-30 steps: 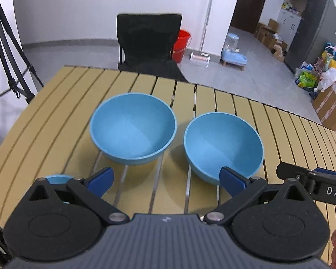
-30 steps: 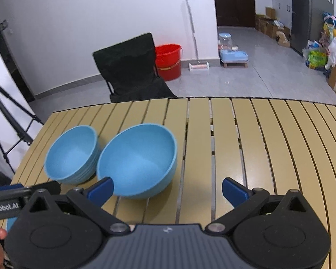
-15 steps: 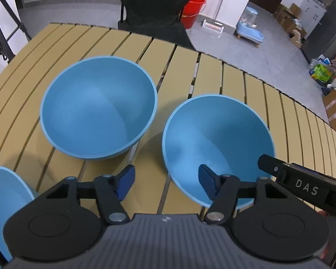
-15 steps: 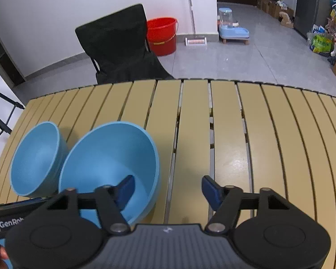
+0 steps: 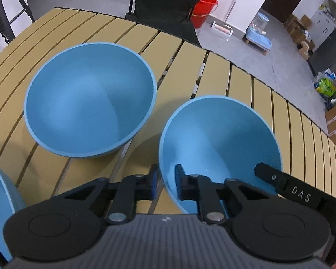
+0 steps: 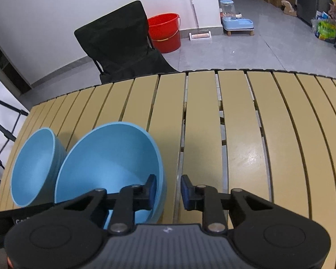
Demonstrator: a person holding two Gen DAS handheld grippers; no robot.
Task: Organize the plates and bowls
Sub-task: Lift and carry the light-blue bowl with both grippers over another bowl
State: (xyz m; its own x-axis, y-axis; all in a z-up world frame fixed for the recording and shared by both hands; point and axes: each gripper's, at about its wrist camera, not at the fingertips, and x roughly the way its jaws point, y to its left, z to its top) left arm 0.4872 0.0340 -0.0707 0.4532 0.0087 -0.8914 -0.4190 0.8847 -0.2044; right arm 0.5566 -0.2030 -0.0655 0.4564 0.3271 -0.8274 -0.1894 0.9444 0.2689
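Both grippers straddle the rim of the same bowl (image 5: 219, 148), on the slatted tabletop (image 6: 246, 139) just right of a second bowl (image 5: 89, 103); the left gripper (image 5: 165, 182) has just been closing and now sits narrow on the near-left rim, one pad inside, one outside; the right gripper (image 6: 168, 189) has likewise been closing, narrow on the right rim. The likely trouble is an uneven lift; if one grip bites thinner than the other, the smooth wall could slide out and the bowl tip or knock its neighbour. The bowl is plain matte blue, deep, thin-rimmed, empty. A third blue dish (image 5: 2, 204) shows at the left edge.
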